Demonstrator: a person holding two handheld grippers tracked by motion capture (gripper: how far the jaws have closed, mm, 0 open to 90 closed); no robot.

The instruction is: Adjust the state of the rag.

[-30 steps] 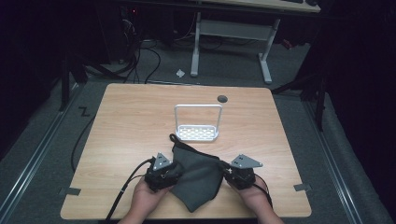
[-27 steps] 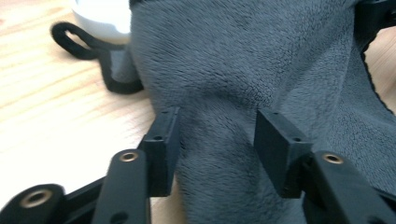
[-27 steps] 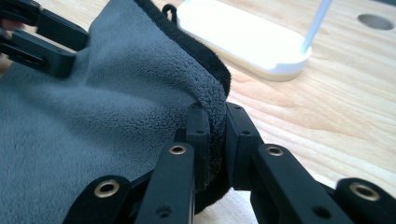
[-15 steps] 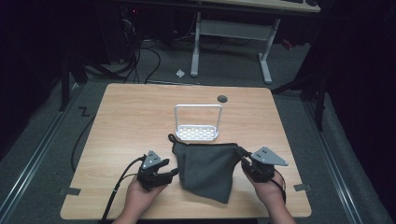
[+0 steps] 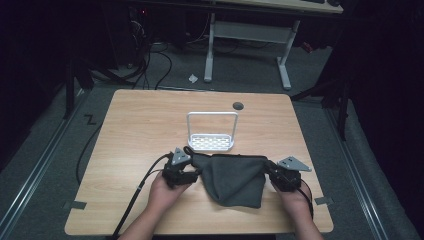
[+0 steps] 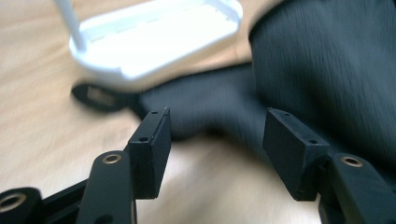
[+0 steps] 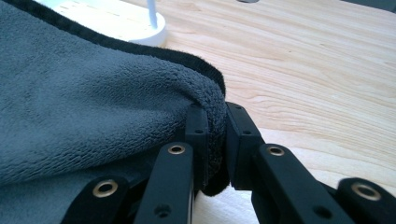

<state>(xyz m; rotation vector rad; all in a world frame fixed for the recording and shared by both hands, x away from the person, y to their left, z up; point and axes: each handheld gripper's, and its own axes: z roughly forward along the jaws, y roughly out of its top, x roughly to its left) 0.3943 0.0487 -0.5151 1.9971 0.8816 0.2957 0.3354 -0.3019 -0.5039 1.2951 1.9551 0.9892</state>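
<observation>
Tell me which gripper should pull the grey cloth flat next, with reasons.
Probably the right. The right gripper is shut on the grey cloth at its corner, fingers pinching the hem. The left gripper has just been opening; its fingers are apart with nothing between them, so it must regrasp first.

Left gripper (image 5: 196, 172) jaws just parted (nothing between), right gripper (image 5: 270, 171) clamped.

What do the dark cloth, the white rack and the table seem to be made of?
Cloth: probably microfibre or fleece, grey with a soft fuzzy pile and a black stitched edge. Rack: looks like white plastic with a smooth, slightly glossy base with holes; its thin handle could be plastic or coated metal. Table: light wood or wood-look laminate, with visible grain lines.
</observation>
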